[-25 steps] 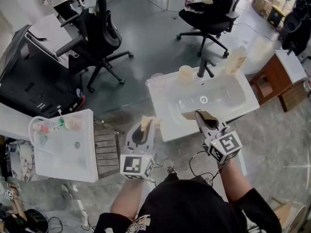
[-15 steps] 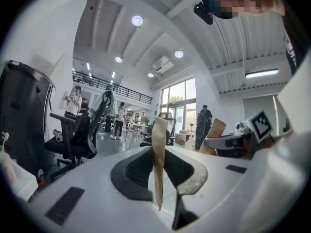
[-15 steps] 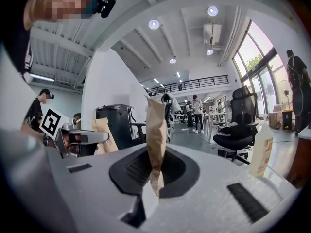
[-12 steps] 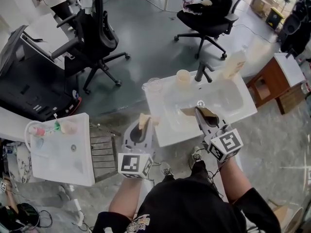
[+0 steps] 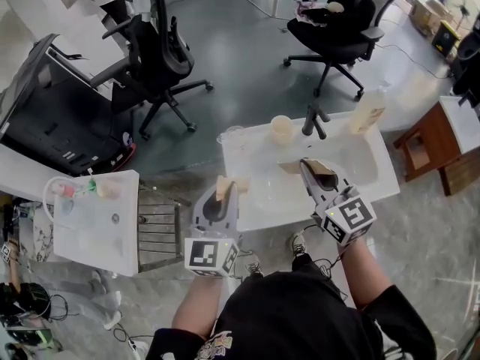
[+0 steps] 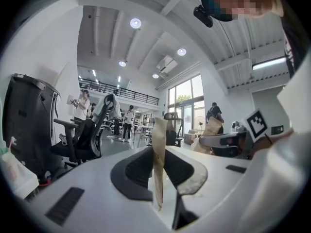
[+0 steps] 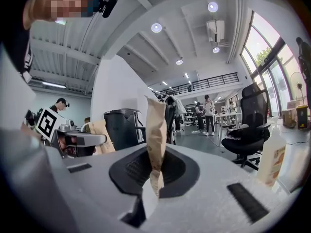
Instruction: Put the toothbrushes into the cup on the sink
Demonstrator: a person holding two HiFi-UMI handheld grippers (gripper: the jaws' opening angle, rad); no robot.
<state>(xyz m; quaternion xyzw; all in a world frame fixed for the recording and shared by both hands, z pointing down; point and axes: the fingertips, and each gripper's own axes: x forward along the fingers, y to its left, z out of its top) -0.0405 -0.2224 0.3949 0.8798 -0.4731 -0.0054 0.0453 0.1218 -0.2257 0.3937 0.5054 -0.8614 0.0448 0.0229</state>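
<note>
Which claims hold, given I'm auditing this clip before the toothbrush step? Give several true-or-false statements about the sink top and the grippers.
1. A black metal faucet stands at the far edge of the white rectangular sink. True.
2. A cream round cup stands beside the faucet, to its left in the head view. True.
3. The pale plastic bottle lies flat in the basin. False: it stands upright at the sink's far right corner.
4. The right gripper holds a toothbrush. False: its jaws are shut on nothing.
</note>
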